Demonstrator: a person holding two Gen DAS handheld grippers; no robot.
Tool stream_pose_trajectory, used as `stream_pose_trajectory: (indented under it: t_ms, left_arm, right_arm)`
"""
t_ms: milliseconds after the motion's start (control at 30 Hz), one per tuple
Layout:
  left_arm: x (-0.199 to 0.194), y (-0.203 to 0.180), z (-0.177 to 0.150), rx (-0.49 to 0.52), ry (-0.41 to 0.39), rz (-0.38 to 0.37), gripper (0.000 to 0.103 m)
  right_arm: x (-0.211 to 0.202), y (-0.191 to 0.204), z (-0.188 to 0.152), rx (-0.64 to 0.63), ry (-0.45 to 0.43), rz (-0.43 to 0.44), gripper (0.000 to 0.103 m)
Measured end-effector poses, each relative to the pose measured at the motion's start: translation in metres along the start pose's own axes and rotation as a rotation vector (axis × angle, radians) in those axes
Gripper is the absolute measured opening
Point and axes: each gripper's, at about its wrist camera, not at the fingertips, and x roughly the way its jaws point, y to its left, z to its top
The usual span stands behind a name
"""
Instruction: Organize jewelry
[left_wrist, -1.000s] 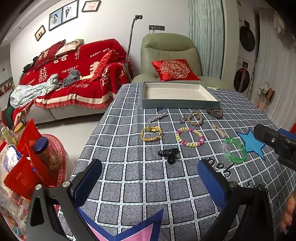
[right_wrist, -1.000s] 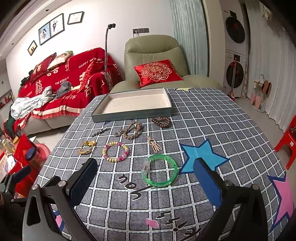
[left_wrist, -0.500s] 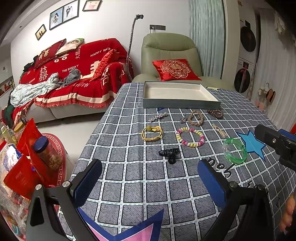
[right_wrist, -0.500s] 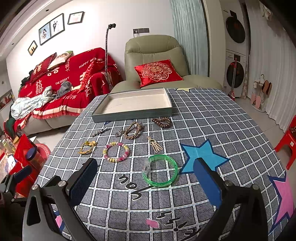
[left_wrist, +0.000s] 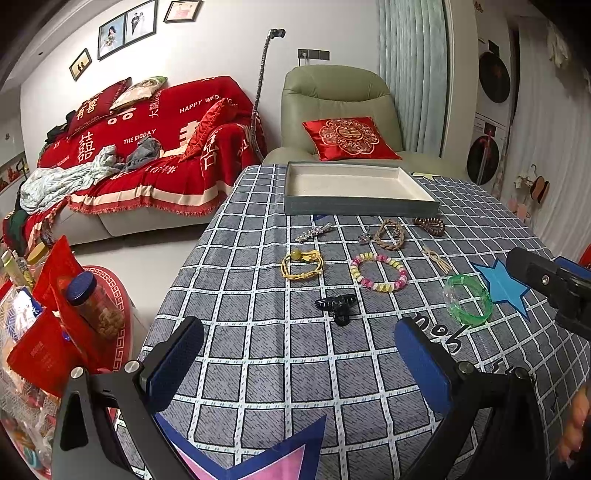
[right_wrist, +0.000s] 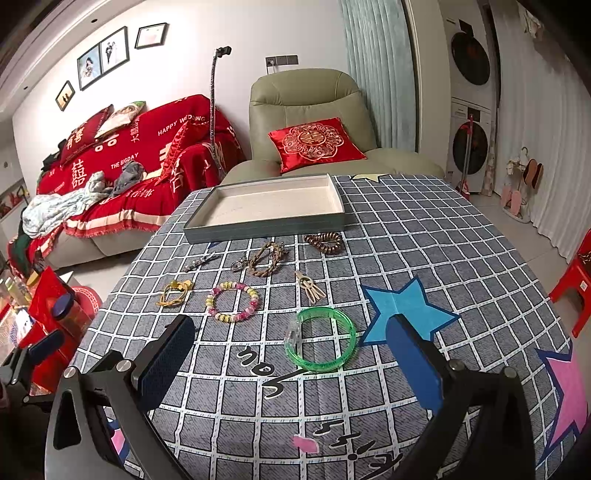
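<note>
Almost nothing has changed in the last second. Both views show the same picture as before, with only a very small drift of the left camera, and no piece of jewelry has moved. I judge from this that the sorting has not begun and the person is choosing the first piece.

The left hand-held gripper (left_wrist: 299, 363) is spread wide and empty, low in the frame over the checked surface (left_wrist: 258, 373). The right hand-held gripper (right_wrist: 291, 363) is also wide apart and holds nothing.

The tray (right_wrist: 258, 230) stands in the upper middle of the right view, and nothing lies inside it. All the jewelry lies on the surface below the tray in the picture:
- the green bangle (right_wrist: 320, 339), near the centre of the right view, just above the right gripper's fingers;
- the beaded bracelet (right_wrist: 232, 301), to the left of the bangle;
- the yellow cord bracelet (right_wrist: 173, 293), further left;
- the braided bracelet (right_wrist: 266, 258) and the dark coil bracelet (right_wrist: 325, 242), just below the tray;
- the black hair claw (left_wrist: 338, 304), in the centre of the left view, the nearest piece to the left gripper.

Since each gripper already faces one near piece, the bangle and the claw seem the likely first picks.
</note>
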Motion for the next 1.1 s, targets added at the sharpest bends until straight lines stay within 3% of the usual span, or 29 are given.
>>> stream_pose_trajectory:
  t_ms: [733, 933, 1100]
  left_arm:
    - [0.002, -0.002, -0.003, 0.010, 0.009, -0.006, 0.103]
    - [0.018, -0.002, 0.004, 0.029, 0.059, -0.032, 0.103]
    - [0.047, 0.002, 0.012, 0.012, 0.150, -0.056, 0.103]
  right_arm:
    - [0.001, 0.001, 0.000, 0.003, 0.008, 0.004, 0.103]
    - [0.010, -0.010, 0.000, 0.018, 0.052, -0.007, 0.103]
    - [0.033, -0.030, 0.001, 0.043, 0.148, -0.062, 0.103]
